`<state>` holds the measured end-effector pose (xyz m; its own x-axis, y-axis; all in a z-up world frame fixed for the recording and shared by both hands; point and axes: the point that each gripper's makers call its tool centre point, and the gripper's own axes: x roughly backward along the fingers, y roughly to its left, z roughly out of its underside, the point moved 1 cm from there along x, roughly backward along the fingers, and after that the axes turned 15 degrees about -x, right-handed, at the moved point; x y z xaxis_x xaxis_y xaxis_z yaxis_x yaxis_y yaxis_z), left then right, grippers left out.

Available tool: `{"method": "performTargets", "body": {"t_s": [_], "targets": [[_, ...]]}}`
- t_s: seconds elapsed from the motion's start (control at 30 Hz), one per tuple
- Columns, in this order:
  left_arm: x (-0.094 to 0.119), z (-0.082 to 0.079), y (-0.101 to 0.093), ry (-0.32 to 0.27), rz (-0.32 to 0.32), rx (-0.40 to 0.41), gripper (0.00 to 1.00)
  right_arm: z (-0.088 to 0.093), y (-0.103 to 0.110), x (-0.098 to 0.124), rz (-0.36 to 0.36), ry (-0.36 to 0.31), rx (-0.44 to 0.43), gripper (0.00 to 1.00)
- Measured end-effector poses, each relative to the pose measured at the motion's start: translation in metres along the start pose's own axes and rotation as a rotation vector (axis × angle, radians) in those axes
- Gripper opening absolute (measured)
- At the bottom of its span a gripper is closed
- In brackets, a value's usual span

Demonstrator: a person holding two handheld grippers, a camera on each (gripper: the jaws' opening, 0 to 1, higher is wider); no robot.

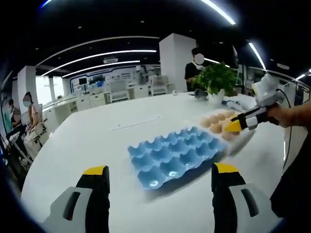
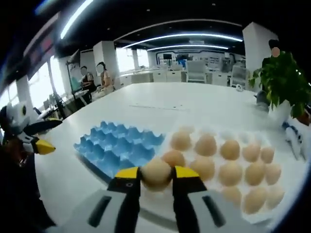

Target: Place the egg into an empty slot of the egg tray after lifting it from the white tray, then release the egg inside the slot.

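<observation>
In the left gripper view, the left hand-held gripper (image 1: 159, 175) is hovering with its jaws spread wide over a white bench (image 1: 87, 141), holding nothing. A blue egg tray (image 1: 177, 156) is lying just ahead, its slots empty. Beyond it, the right hand-held gripper (image 1: 235, 126) is reaching over the white tray (image 1: 243, 141) of eggs.

In the right gripper view, the right hand-held gripper (image 2: 156, 173) is pinching one egg (image 2: 156, 173) between its yellow-tipped jaws, above the white tray's near edge, beside the blue egg tray.

Bare table (image 1: 97, 141) surrounds the blue egg tray (image 1: 177, 155); potted plant (image 1: 216, 80) stands behind.
</observation>
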<state>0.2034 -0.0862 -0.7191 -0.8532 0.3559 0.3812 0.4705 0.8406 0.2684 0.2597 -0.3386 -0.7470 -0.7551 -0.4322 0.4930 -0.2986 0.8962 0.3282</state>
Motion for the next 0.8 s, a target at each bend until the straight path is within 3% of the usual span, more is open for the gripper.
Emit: {"method": "performTargets", "body": {"t_s": [0.2, 0.43, 0.8], "targets": [[0.000, 0.003, 0.001, 0.004, -0.001, 0.001, 0.88, -0.007, 0.021, -0.006, -0.044, -0.004, 0.015, 0.24], [-0.001, 0.005, 0.002, 0.016, 0.007, -0.022, 0.87, -0.002, 0.064, -0.027, -0.143, 0.032, 0.031, 0.24], [-0.003, 0.008, 0.011, 0.014, 0.036, -0.043, 0.87, -0.001, 0.114, -0.050, -0.236, 0.057, 0.062, 0.24]]}}
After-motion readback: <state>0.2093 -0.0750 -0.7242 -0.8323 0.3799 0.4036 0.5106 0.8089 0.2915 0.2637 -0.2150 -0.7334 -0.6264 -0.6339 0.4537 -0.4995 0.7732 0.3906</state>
